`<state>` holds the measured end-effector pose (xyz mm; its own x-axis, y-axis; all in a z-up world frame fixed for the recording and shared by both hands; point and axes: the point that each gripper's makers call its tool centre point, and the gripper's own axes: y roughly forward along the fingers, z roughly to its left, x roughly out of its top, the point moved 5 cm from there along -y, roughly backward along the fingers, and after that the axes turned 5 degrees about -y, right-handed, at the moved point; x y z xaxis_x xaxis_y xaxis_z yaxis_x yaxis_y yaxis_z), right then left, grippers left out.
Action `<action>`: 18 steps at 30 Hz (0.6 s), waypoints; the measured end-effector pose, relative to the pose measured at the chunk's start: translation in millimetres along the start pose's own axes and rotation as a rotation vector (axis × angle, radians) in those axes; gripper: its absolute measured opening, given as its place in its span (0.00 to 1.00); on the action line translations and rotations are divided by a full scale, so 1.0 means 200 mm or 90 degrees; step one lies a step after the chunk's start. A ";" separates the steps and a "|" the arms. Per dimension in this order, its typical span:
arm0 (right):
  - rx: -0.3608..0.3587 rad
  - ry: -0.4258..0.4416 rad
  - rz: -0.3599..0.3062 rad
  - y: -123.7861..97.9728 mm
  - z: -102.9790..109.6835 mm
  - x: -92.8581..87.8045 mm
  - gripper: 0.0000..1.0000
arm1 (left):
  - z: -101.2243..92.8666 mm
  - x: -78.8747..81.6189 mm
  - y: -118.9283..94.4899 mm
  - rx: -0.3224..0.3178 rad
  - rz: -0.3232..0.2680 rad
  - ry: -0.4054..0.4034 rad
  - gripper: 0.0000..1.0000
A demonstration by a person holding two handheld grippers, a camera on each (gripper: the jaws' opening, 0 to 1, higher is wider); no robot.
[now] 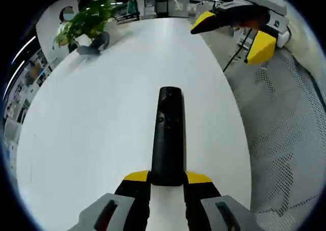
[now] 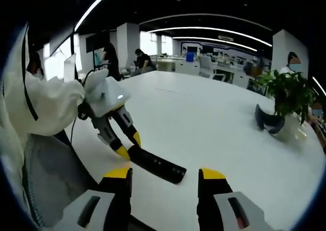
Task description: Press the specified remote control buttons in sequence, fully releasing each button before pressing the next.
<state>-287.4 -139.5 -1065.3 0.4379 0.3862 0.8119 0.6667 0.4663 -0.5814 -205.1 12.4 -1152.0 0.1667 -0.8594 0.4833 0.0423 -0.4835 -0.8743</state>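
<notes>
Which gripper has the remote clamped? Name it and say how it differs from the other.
The left gripper: its yellow-tipped jaws are shut on the near end of the black remote. The right gripper stands open, nothing between its jaws.

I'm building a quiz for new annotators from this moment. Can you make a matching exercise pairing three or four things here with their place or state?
Things:
1. remote control
2. left tongs
3. right tongs
4. potted plant

Places or states:
A. open, held above the white table, gripping nothing
B. stands on the table near its far edge
C. black, one end held, the rest lying along the table
D. closed on the near end of the remote

Pairs: 1-C, 2-D, 3-A, 4-B
</notes>
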 end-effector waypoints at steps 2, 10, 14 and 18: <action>-0.001 0.000 0.003 0.00 0.00 0.00 0.50 | 0.03 0.00 0.00 0.001 0.003 0.000 0.24; -0.001 -0.001 0.016 0.01 0.00 -0.02 0.50 | 0.14 0.02 0.00 0.002 0.012 0.007 0.24; -0.002 -0.001 0.019 0.01 0.00 -0.02 0.50 | 0.18 0.02 0.00 0.000 0.014 0.010 0.24; -0.003 -0.004 0.022 0.01 0.00 -0.03 0.50 | 0.25 0.03 0.00 0.001 0.020 0.012 0.24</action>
<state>-287.7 -140.0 -1071.1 0.4568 0.4061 0.7914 0.6545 0.4490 -0.6082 -154.9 15.9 -1152.2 0.1489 -0.8771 0.4566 0.0389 -0.4562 -0.8890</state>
